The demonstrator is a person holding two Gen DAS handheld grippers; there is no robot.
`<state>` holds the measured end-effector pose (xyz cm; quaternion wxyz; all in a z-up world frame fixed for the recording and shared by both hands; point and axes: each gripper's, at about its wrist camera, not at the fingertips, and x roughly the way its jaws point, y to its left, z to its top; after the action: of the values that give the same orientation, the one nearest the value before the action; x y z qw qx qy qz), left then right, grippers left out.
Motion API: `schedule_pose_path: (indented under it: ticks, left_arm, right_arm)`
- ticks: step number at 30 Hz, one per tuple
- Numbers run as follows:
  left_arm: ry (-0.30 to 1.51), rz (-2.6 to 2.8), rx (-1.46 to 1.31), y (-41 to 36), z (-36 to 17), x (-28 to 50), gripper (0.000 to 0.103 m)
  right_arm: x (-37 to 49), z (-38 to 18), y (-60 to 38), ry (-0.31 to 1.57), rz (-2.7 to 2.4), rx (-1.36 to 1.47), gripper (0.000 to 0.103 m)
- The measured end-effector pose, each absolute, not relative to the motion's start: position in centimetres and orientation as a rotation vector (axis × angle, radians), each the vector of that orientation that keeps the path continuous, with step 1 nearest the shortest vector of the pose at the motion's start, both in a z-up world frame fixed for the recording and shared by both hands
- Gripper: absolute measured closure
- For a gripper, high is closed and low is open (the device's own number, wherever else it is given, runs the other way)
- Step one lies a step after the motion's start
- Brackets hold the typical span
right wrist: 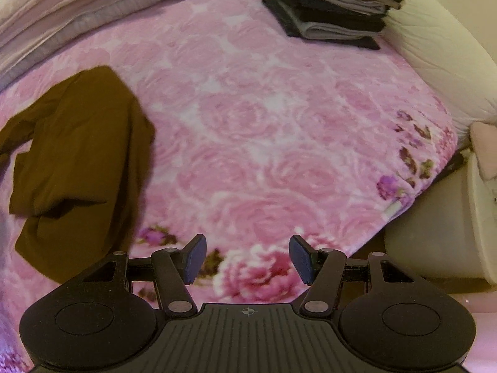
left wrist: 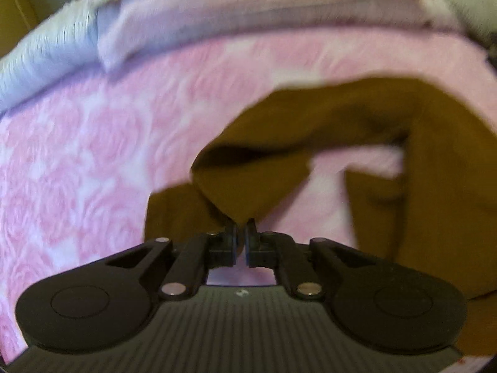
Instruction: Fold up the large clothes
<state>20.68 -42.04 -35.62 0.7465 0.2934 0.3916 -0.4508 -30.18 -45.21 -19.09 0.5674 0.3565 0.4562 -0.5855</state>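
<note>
L gripper (left wrist: 241, 237): nearest in L wrist view; fingers pressed together, pinching a pointed corner of the brown garment (left wrist: 428, 143). Cloth rises from the pinch pt, so that corner is lifted off the bed.
R gripper (right wrist: 248, 259): nearest in R wrist view; blue pads (right wrist: 196, 258) spread wide apart, nothing between them; over the near edge of the blanket, garment well off to its left.
Brown garment: large, dark mustard-brown, rumpled, not flat. L view – loops from the pinched corner up and round to the right, pink showing through the gap in the loop; blurred, so seams/sleeves hard to tell. R view (right wrist: 77, 155) – lies on left part of bed, one fold hanging over itself, a sleeve-like strip trailing to frame's left edge.
Blanket (right wrist: 264, 143): pink rose print, covers the bed; darker purple/red flowers w/ leaves at near and right edges.
Folded stack (right wrist: 335, 15): far right on blanket; dark and grey pieces piled, a green item on top at frame edge.
Pale bedding (left wrist: 248, 12): far side of bed, lilac/white folds along blanket's far edge.
White pillow (right wrist: 441, 62): far right, just beside the stack.
</note>
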Motion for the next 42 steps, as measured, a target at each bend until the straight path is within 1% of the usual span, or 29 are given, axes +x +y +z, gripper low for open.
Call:
schedule_pose_path:
  ticks: [3, 6, 11, 13, 15, 16, 17, 19, 22, 26, 33, 36, 38, 39, 40, 41, 42]
  left_arm:
    - [0.815, -1.106, 0.543, -41.9, -30.6, 17.2, 0.101]
    - [0.788, -1.267, 0.435, -41.0, -25.0, 11.6, 0.101]
    - [0.766, -1.639, 0.313, -39.5, -17.2, -1.9, 0.101]
    - [0.795, -1.8, 0.295, -39.4, -15.8, -7.2, 0.1]
    - [0.847, -1.91, 0.333, -39.8, -15.7, -12.4, 0.096]
    - [0.881, -1.923, 0.348, -39.9, -16.0, -14.5, 0.092]
    - [0.91, -1.915, 0.363, -40.1, -16.5, -15.9, 0.083]
    - [0.946, -1.834, 0.395, -40.2, -17.7, -17.3, 0.071]
    - [0.973, -1.643, 0.425, -39.8, -19.3, -15.9, 0.071]
    - [0.966, -1.349, 0.453, -37.3, -20.9, -10.3, 0.069]
    - [0.986, -0.933, 0.464, -32.8, -24.6, 1.0, 0.066]
    - [1.001, -0.86, 0.469, -32.0, -26.5, 4.1, 0.066]
    - [1.012, -0.845, 0.481, -31.9, -27.6, 5.2, 0.066]
    - [1.014, -0.848, 0.487, -31.9, -28.0, 5.6, 0.066]
    - [1.016, -0.854, 0.499, -32.1, -28.3, 6.0, 0.066]
    - [1.021, -0.864, 0.515, -32.5, -28.8, 6.3, 0.066]
    - [1.024, -0.874, 0.527, -32.4, -29.1, 6.6, 0.066]
  right_arm:
    - [-32.3, -18.1, -45.5, 1.042, -1.402, 0.834, 0.047]
    - [-35.4, -17.1, -46.1, 1.02, -1.421, 0.822, 0.047]
    - [-41.7, -14.8, -48.5, 0.965, -1.474, 0.786, 0.047]
    - [-44.3, -13.6, -49.6, 0.937, -1.492, 0.764, 0.047]
    - [-46.6, -12.7, -50.6, 0.908, -1.496, 0.747, 0.047]
    - [-47.7, -12.4, -51.3, 0.9, -1.493, 0.742, 0.047]
    - [-48.7, -12.3, -51.9, 0.898, -1.489, 0.739, 0.047]
    - [-50.2, -12.5, -53.0, 0.896, -1.472, 0.738, 0.047]
    - [-50.8, -13.7, -54.1, 0.893, -1.413, 0.748, 0.047]
    - [-48.3, -17.1, -55.7, 0.881, -1.26, 0.771, 0.047]
    - [-35.9, -23.6, -56.9, 0.773, -0.904, 0.764, 0.047]
    - [-29.8, -26.7, -56.7, 0.759, -0.8, 0.733, 0.047]
    - [-26.1, -29.1, -56.5, 0.784, -0.771, 0.695, 0.047]
    - [-24.9, -30.0, -56.4, 0.802, -0.76, 0.675, 0.05]
    - [-24.0, -31.0, -56.2, 0.812, -0.756, 0.653, 0.09]
    - [-23.3, -31.5, -56.0, 0.821, -0.752, 0.64, 0.103]
    - [-23.3, -31.8, -56.0, 0.841, -0.782, 0.634, 0.103]
